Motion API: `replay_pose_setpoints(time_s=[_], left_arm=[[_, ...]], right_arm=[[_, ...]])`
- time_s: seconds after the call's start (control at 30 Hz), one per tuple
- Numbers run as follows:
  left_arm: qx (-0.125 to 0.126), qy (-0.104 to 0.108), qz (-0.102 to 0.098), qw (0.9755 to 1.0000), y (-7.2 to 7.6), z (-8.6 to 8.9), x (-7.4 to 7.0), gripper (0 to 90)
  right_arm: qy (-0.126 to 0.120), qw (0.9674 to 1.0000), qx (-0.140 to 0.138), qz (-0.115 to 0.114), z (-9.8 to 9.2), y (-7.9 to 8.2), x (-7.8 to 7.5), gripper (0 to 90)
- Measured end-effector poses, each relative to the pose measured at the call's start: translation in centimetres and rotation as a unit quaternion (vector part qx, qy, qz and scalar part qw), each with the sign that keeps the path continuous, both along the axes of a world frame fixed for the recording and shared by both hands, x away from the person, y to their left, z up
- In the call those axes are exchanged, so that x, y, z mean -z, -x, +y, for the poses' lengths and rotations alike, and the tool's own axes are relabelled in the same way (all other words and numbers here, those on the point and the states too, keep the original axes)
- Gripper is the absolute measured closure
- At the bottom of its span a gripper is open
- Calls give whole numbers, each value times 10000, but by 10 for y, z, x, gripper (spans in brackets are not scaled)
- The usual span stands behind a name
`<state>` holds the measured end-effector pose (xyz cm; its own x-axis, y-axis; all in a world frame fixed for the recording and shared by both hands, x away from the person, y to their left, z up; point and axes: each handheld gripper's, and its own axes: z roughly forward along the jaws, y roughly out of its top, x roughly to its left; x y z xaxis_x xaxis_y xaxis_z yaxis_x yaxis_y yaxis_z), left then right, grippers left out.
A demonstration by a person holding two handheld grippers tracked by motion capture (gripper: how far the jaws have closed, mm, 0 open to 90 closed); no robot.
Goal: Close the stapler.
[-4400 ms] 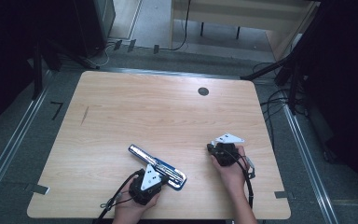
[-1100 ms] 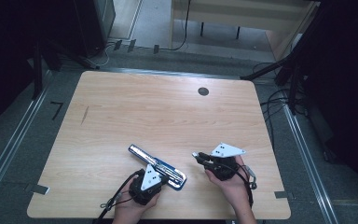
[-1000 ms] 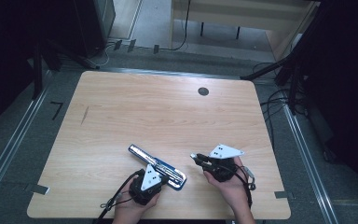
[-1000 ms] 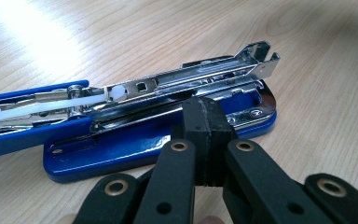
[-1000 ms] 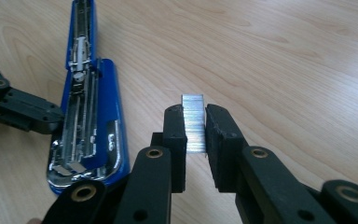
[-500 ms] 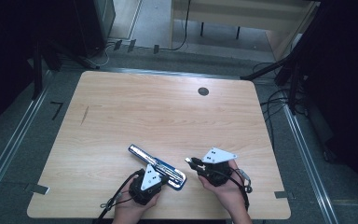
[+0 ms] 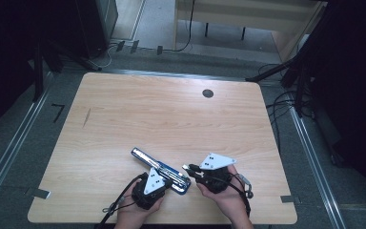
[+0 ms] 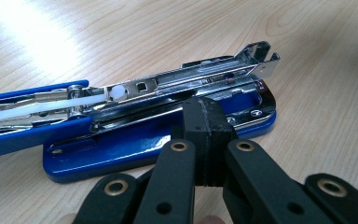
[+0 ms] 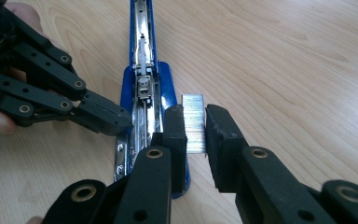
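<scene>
Moved: right gripper (image 9: 196, 135), clenched on staple strip (image 9: 194, 122), now beside opened blue stapler (image 7: 160, 170).
Left gripper (image 8: 204, 135): clenched empty, pressing stapler's base.
Remaining: load strip, close lid.

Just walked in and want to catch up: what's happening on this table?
A person is reloading an opened blue stapler lying on the wooden table. The shut left gripper presses on the stapler's base. The right gripper holds a strip of staples just beside the open metal channel, not yet in it.
</scene>
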<state>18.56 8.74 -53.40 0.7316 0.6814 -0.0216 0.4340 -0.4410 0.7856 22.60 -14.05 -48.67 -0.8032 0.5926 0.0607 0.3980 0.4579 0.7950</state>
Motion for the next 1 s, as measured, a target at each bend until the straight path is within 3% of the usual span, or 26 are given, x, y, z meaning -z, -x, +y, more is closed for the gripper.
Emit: replay_pose_setpoints(time_s=[0.3,0.53,1.0], left_arm=[[-6,-1,1,10000,0,0,0,900],[-3,-11,-9,10000,0,0,0,900],[-3,-21,-10,10000,0,0,0,900]], right_arm=[[66,9999,-112,-1,10,4,-3,797],[269,9991,-323,79,25,9,1,797],[500,9979,-391,161,36,11,7,796]])
